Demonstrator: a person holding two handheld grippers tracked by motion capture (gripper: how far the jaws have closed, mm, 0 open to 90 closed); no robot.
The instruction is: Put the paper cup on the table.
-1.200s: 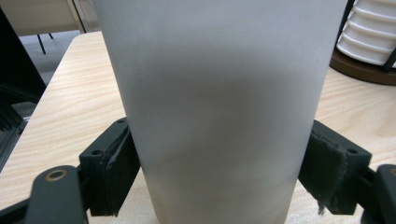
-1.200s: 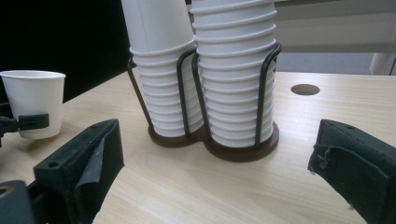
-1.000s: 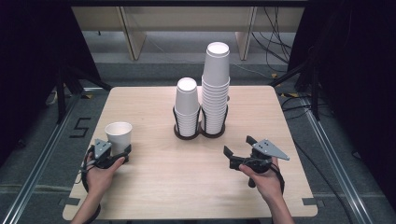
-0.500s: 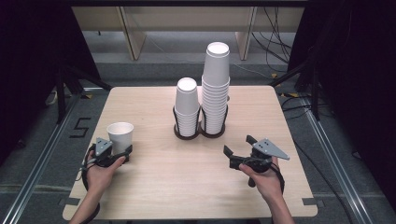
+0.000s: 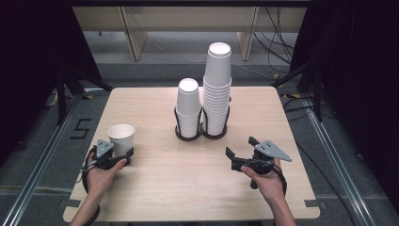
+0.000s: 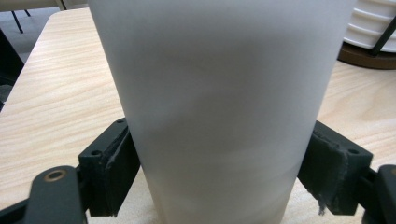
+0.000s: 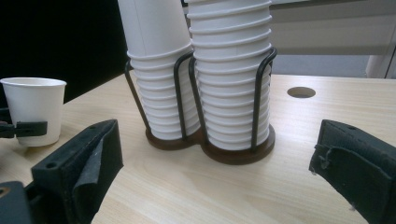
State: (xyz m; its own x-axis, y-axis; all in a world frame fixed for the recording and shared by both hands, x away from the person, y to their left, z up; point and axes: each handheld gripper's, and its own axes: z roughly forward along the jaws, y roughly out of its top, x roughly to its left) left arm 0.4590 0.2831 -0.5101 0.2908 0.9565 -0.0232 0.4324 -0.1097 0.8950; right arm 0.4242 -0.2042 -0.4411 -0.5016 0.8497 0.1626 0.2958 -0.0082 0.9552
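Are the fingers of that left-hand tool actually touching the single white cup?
Touching. In the left gripper view both fingers press against the sides of the cup, with no gap showing at either pad.

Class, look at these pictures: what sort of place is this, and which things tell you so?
Probably a lab or test room rigged for recording. A lone wooden table stands on bare floor between dark curtains, with loose cables behind it and hand-held grippers at work on paper cups.

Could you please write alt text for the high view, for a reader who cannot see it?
A person's left gripper clasps a single white paper cup standing upright at the left of a wooden table. The right gripper rests open and empty at the right. Two stacks of upside-down cups sit in a wire holder at the middle.
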